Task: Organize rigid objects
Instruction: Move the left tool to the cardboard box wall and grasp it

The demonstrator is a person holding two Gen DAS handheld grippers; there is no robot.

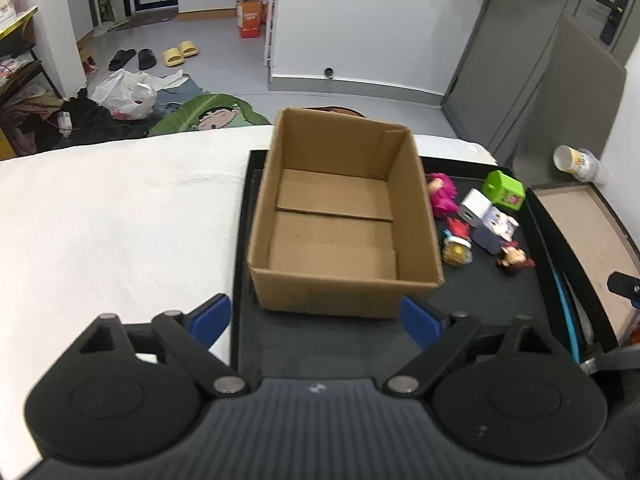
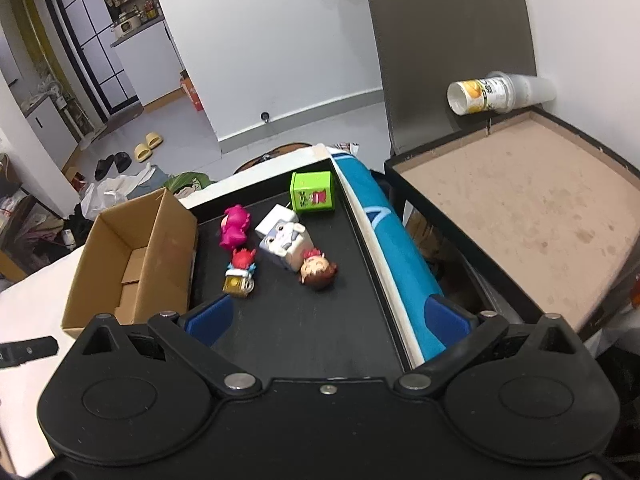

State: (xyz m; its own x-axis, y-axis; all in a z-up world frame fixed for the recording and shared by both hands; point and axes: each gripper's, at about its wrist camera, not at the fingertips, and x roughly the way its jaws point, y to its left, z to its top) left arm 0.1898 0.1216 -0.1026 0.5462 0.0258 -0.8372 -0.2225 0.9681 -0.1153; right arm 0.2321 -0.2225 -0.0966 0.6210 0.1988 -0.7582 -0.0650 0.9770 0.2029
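Note:
An empty cardboard box stands on the left part of a black mat. To its right lie several small toys: a pink figure, a green cube, a white-grey block toy, a red-haired figure on a yellow mug and a brown-haired doll head. My left gripper is open just before the box's near wall, nothing between its blue fingers. My right gripper is open over the mat, short of the toys.
A white cloth covers the table left of the mat. A blue-and-white roll lies along the mat's right edge. Beyond it stands a brown tray with black rim, and a tipped paper cup by the wall.

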